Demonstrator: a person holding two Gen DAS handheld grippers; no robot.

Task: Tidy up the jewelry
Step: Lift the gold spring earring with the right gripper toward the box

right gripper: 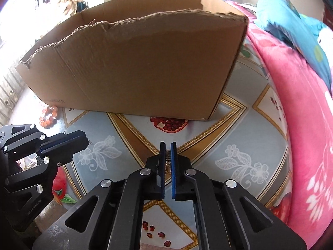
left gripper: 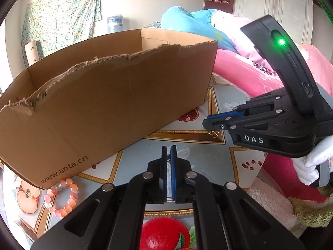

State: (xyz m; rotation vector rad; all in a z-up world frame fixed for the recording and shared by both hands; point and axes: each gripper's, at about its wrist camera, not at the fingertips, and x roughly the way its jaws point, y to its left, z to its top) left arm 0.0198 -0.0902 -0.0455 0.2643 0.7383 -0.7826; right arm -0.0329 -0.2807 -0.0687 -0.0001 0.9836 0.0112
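Bracelet (left gripper: 62,198), one; cardboard box (left gripper: 116,95), one.

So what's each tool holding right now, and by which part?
Left tool: shut on a thin dark chain, pinched near the tips. Right tool: shut on a small gold piece, gripped by its top; what it is cannot be told.

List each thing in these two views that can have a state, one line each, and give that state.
Cardboard box: open on top, near edge torn, upright on the table.
Left gripper: shut on a thin dark chain.
Right gripper: shut on a small gold-coloured piece.
Bead bracelet: lying loose on the table at the box's corner.
Green light: lit.
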